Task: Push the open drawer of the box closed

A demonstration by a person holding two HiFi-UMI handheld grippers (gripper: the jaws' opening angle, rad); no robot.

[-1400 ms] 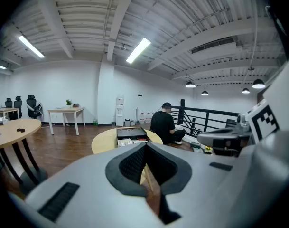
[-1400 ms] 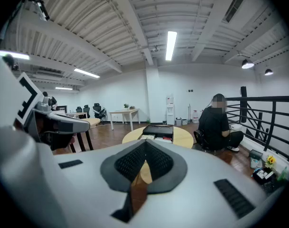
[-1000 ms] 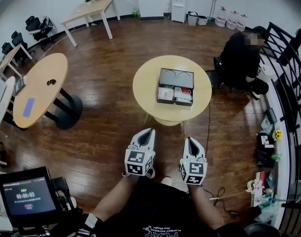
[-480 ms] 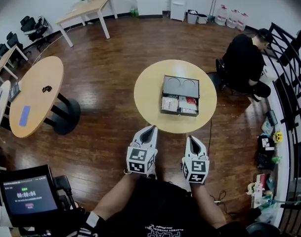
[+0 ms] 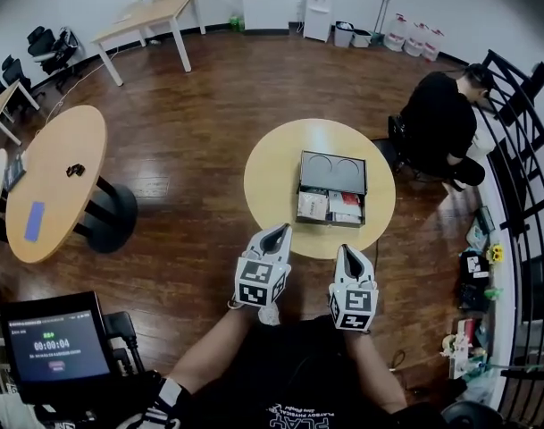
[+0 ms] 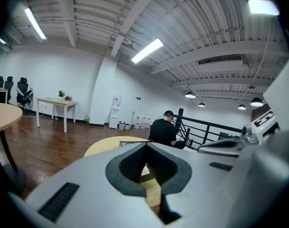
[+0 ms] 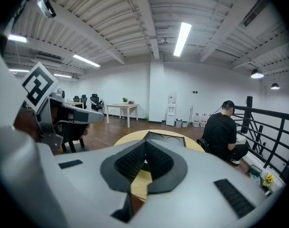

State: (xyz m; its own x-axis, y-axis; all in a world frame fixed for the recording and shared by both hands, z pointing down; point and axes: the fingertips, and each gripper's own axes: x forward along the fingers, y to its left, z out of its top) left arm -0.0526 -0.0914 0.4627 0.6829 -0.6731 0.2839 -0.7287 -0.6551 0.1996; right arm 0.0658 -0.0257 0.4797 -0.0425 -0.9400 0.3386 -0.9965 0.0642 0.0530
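Nearer than before: round table (image 5: pixel 270 179) bearing box (image 5: pixel 333 170), open drawer (image 5: pixel 330 206) facing the person; left gripper (image 5: pixel 278 231) and right gripper (image 5: pixel 346 251), jaws together, empty, short of it; approach step, next reaching the drawer front.

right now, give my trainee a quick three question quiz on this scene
1. True or false: the drawer of the box on the round table stands open.
2. The left claw and right claw are: A gripping the drawer, B shut, empty, clear of the box, C wide open.
3. Fill in: in the head view, a seated person is at the table's ____ side.
Key: 1 true; 2 B; 3 right.
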